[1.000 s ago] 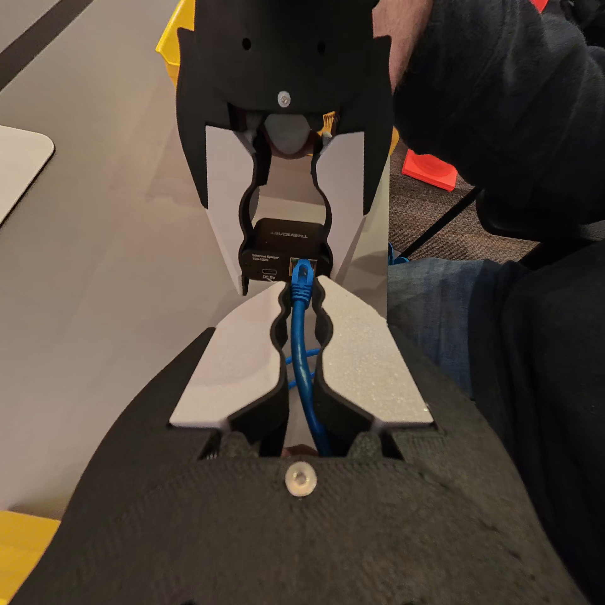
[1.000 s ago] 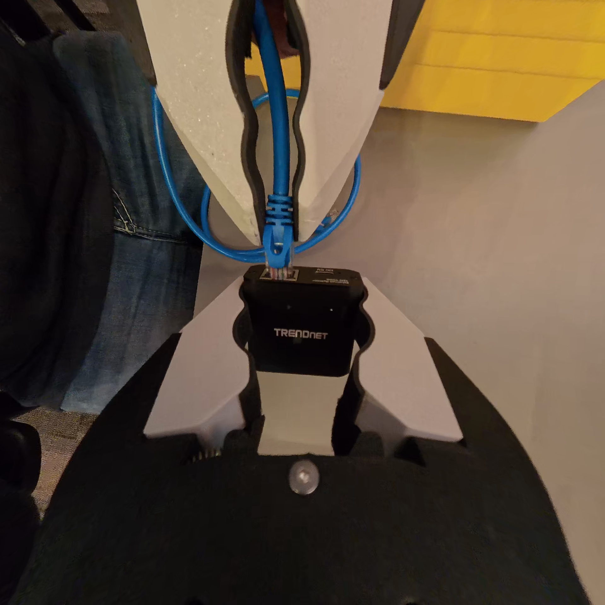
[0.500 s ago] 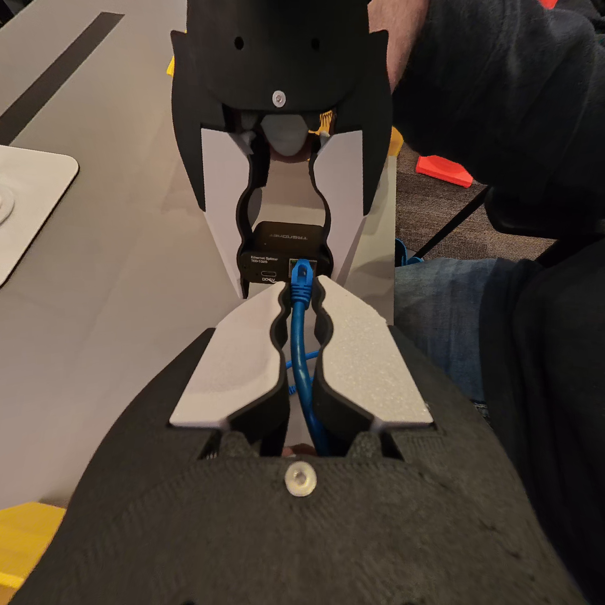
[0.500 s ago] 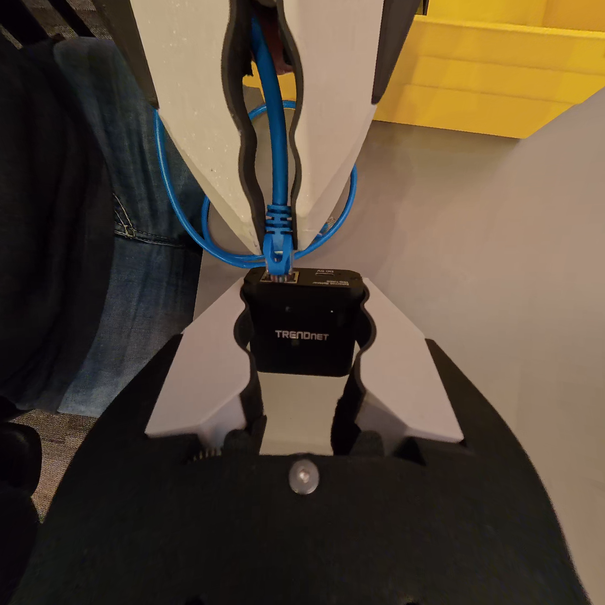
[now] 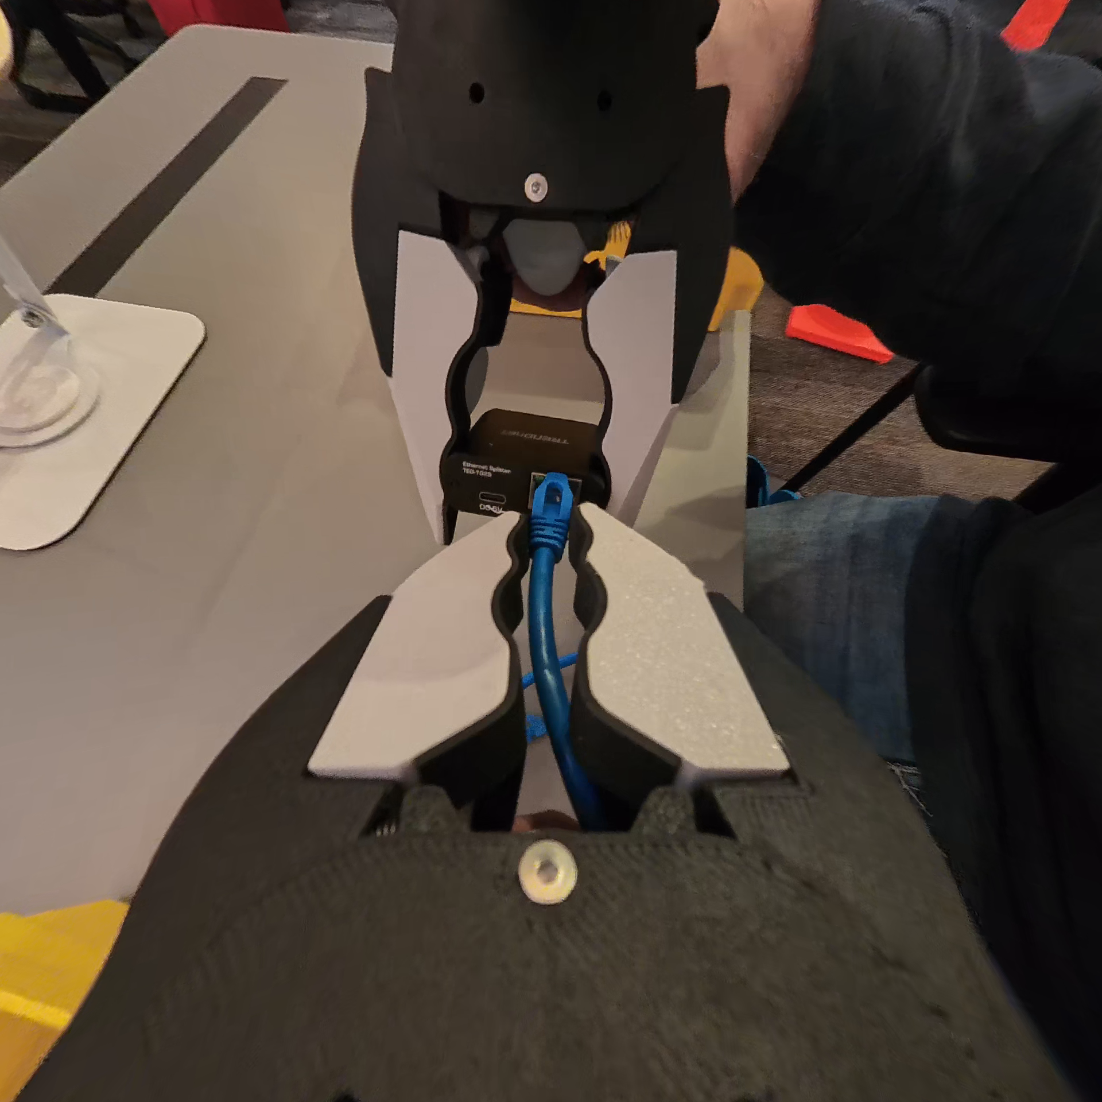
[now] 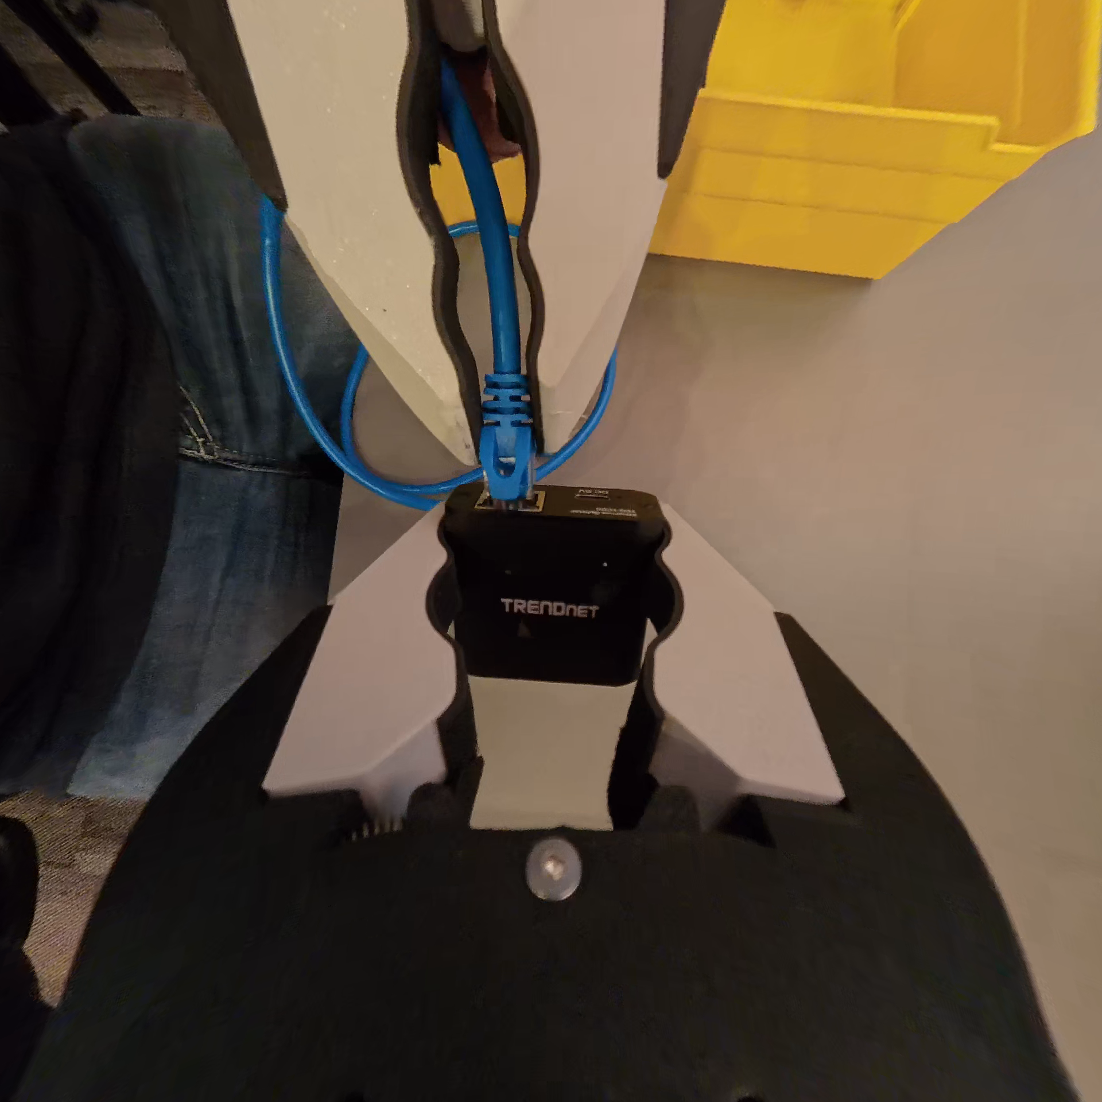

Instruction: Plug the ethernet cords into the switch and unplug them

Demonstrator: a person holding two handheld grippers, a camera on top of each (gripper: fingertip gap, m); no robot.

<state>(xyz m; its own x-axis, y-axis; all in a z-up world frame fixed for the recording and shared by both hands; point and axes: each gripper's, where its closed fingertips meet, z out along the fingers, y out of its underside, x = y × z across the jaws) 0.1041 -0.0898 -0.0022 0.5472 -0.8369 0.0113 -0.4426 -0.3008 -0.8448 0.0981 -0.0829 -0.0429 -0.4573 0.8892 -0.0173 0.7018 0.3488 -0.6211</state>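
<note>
1. Left wrist view: the left gripper (image 5: 547, 525) fills the lower half of the frame, its two white fingers (image 5: 429, 650) pinched on a blue cord (image 5: 545, 626) just behind the plug (image 5: 551, 507).
2. The plug sits in a port on the near face of a small black switch (image 5: 525, 453) at the centre of the frame.
3. The right gripper (image 5: 528, 471) reaches down from the top of the frame and clamps the switch by its sides.
4. A grey table (image 5: 238, 417) lies beneath; a white pad (image 5: 119, 405) rests at the left edge, and a yellow bin (image 5: 42, 954) shows in the lower left corner.
5. A person's dark sleeve (image 5: 924, 179) fills the upper right of the frame, with jeans (image 5: 835, 596) at the right.
6. Right wrist view: the right gripper (image 6: 551, 536) rises from the bottom of the frame, its fingers (image 6: 370, 686) pressed against both sides of the switch (image 6: 551, 596) at the centre.
7. The left gripper (image 6: 507, 441) comes down from the top, closed on the cord (image 6: 501, 298); the plug (image 6: 505, 447) meets a port at the upper left of the switch's far face.
8. Slack cord loops behind the fingers, at centre left.
9. The yellow bin (image 6: 835, 179) stands on the table (image 6: 894, 477) at the upper right; the jeans (image 6: 209, 536) fill the left.
</note>
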